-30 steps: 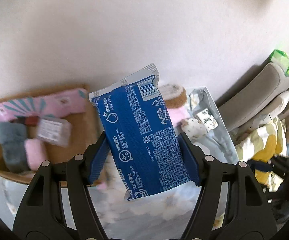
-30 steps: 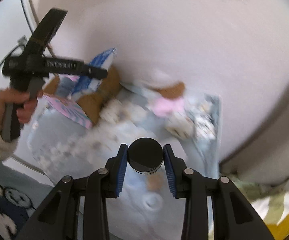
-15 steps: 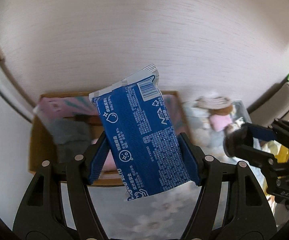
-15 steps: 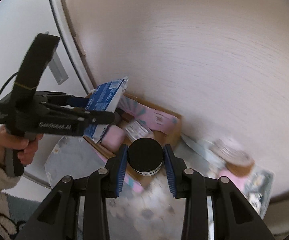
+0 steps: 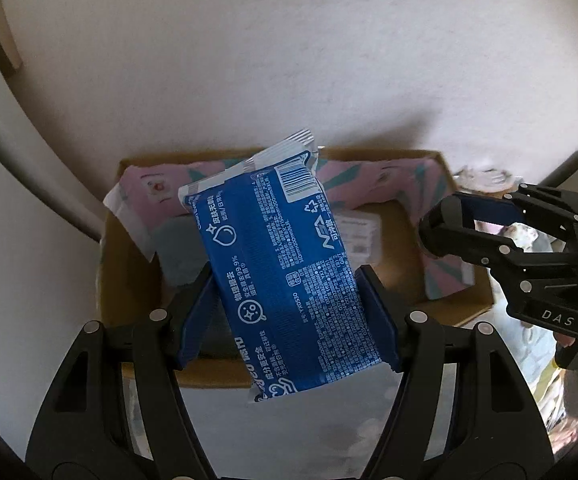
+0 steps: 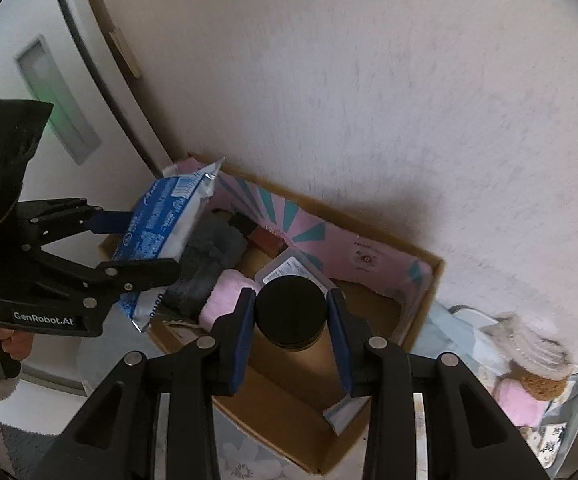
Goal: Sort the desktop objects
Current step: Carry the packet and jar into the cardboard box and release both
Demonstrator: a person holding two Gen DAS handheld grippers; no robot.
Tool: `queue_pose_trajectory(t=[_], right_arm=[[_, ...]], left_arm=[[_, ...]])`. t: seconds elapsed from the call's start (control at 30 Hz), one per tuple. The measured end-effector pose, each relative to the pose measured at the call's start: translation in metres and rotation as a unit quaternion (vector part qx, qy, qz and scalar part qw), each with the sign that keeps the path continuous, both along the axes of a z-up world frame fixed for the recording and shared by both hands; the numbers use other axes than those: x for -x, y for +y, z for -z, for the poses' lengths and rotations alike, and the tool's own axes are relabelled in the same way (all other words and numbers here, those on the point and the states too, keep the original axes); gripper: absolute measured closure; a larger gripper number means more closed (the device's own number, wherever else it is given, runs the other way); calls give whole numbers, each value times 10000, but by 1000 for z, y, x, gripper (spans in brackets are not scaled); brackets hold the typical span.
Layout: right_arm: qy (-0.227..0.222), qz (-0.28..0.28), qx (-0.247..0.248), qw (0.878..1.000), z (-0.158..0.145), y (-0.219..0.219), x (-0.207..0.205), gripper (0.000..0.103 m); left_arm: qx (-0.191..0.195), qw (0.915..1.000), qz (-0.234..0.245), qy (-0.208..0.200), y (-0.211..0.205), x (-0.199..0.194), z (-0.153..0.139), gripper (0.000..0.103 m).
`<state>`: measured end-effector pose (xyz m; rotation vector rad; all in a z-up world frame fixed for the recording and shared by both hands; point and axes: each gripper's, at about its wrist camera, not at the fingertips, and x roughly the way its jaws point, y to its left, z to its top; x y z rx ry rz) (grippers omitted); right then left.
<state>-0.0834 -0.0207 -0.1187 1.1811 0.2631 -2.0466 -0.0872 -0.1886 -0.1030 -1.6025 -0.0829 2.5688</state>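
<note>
My left gripper (image 5: 289, 316) is shut on a blue wet-wipes pack (image 5: 285, 272) and holds it above the left half of an open cardboard box (image 5: 129, 280); the gripper also shows in the right wrist view (image 6: 137, 244) with the pack (image 6: 165, 220). My right gripper (image 6: 291, 328) is shut on a small round jar with a black lid (image 6: 291, 308), held above the box's middle (image 6: 429, 280). In the left wrist view the right gripper (image 5: 449, 224) hangs over the box's right end.
The box holds a pink patterned pack (image 6: 329, 240), a grey cloth (image 6: 209, 256), a pink cloth (image 6: 229, 296) and a clear labelled packet (image 6: 289, 268). It stands against a white wall. A pink plush toy with a cork-like hat (image 6: 529, 376) lies right of the box.
Both grippers have swung left from the plush toys toward the box and now hang over it, each still holding its object.
</note>
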Motion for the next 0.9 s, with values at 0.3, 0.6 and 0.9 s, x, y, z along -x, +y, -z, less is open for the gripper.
queue_pose_trajectory(t=[0.3, 0.6, 0.9], right_arm=[[-255, 58, -197, 9995, 22, -10, 2, 70], [-449, 212, -405, 9979, 34, -19, 7, 69], [-534, 618, -180, 9965, 32, -1, 4, 19]], left_arm=[[-48, 9998, 55, -193, -10, 9, 21, 38], [42, 9992, 35, -389, -9, 12, 30, 38], [198, 9988, -108, -440, -8, 10, 29, 1]])
